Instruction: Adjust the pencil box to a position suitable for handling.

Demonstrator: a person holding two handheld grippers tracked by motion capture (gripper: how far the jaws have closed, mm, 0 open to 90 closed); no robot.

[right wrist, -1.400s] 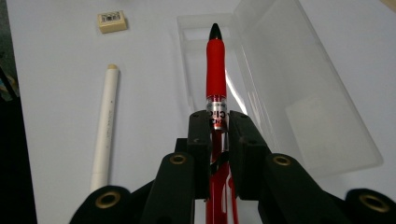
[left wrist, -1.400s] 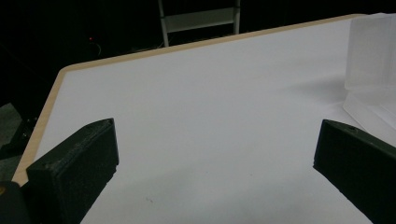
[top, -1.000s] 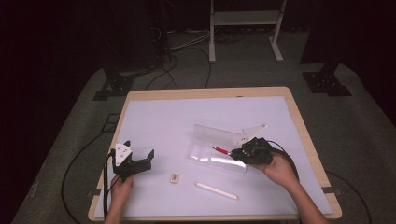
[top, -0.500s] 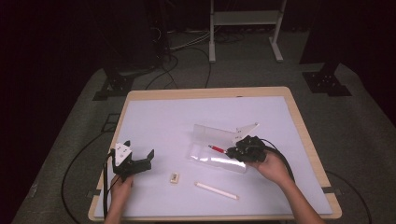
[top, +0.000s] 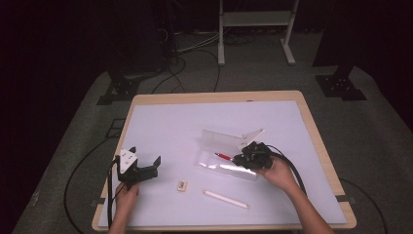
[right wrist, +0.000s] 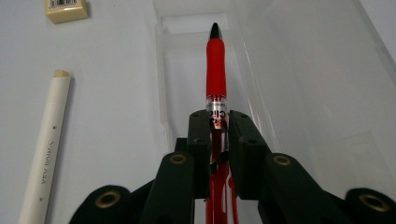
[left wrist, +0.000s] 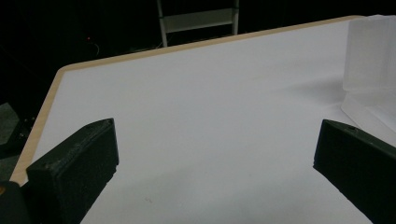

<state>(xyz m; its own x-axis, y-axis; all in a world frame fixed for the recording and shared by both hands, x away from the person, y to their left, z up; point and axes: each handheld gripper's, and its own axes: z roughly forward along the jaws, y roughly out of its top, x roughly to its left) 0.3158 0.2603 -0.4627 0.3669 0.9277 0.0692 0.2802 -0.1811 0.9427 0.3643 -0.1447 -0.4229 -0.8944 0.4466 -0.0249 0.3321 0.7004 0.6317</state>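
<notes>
Dark floor and cables lie around the white tabletop [top: 185, 122]. On it, the right gripper [right wrist: 218, 122] has its fingers clamped on the red pen [right wrist: 216, 70], right over the clear plastic box [top: 226, 163]. The pen is not let go yet. The cream stick [top: 225, 199] and small tan eraser [top: 181, 185] wait outside. The left gripper [top: 146, 168] rests with fingers wide apart. The pen's back end is hidden.

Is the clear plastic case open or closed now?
Open: the clear plastic case's lid stands raised, and the red pen points inside.
</notes>
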